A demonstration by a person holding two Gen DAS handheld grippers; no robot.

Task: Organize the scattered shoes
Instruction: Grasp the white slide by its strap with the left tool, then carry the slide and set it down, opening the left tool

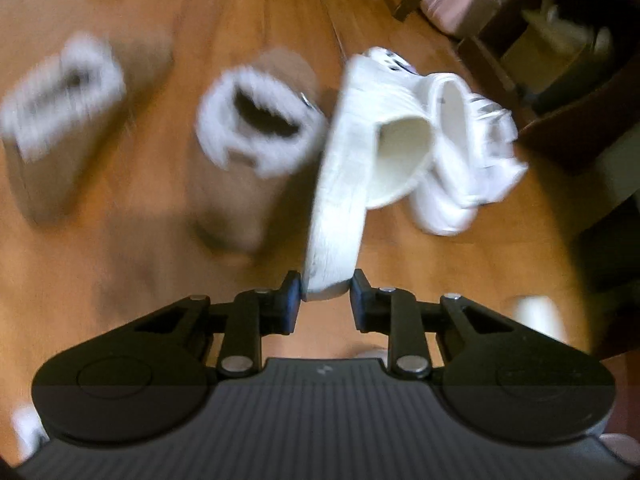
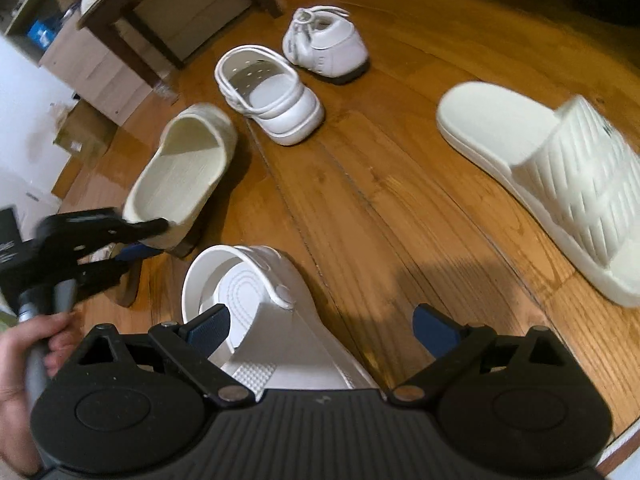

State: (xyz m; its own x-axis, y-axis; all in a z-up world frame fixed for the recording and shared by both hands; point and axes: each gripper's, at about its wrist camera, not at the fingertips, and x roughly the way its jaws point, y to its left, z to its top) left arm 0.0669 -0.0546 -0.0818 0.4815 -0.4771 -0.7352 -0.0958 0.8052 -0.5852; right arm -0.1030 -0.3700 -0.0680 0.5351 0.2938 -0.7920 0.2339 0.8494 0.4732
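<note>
Fingers of the left gripper are pinched on the heel end of a cream slipper, which hangs tilted, its heel raised clear of the wooden floor. Just beyond the slipper lie a white clog and, farther off, a white sneaker; two fur-lined boots stand blurred to its left in the left wrist view. Wide apart and empty, the right gripper hovers low over a second white clog near the slipper's heel, one finger inside its opening. A quilted white slide lies well to the right of the slipper. Pairing appears under way: next, the slipper likely needs carrying to its mate, while the right fingers would have to close on the clog.
</note>
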